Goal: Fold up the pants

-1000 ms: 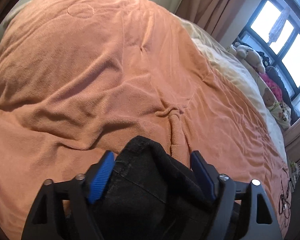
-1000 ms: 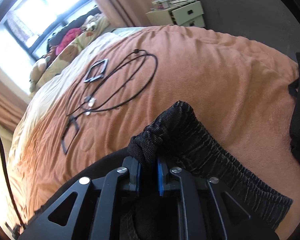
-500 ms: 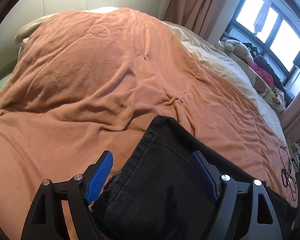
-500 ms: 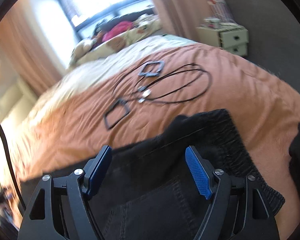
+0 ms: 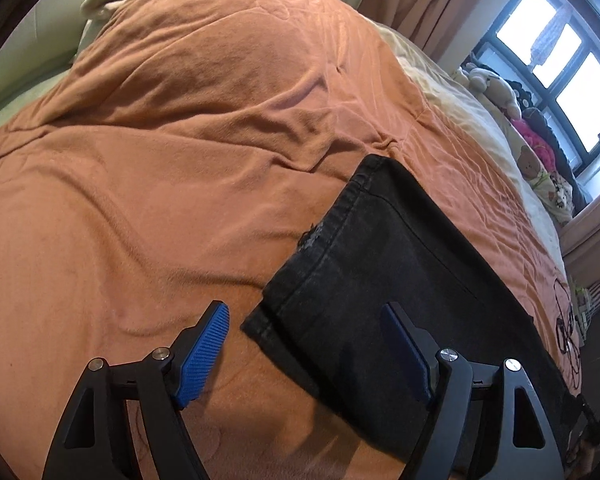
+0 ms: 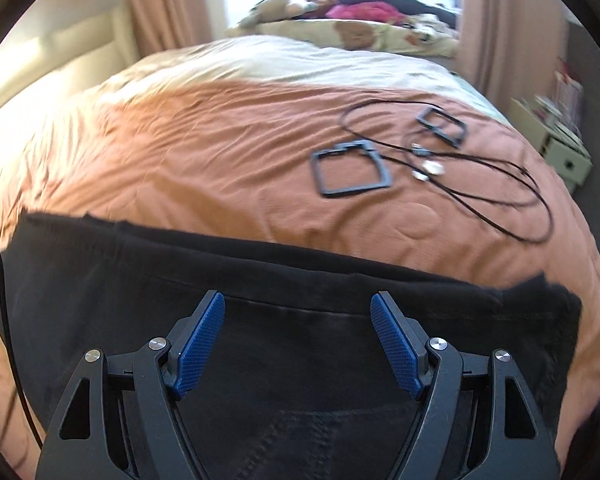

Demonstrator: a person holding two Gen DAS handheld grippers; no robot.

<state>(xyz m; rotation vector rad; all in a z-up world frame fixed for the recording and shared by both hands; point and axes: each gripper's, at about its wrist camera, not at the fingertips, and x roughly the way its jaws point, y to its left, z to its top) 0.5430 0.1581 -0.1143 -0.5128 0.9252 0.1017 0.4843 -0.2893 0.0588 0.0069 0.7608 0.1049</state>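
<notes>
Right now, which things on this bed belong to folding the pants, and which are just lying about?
For the job:
black pants
left hand-held gripper
right hand-held gripper

Lying about:
black cables
two square black frames
stuffed toys

— Bedding? The inspector notes an orange blanket across the bed, creased, over a cream sheet on the window side.

— Head end? A pale padded headboard behind the blanket.

— Light? Daylight from a dark-framed window, bright on the headboard side in the right view. Pinkish curtains hang at both its sides.

— The sill? Soft toys and a pink cloth piled along it.

— Other furniture? A white drawer unit beside the bed, blurred. Black cables and two square frames lie on the blanket.
</notes>
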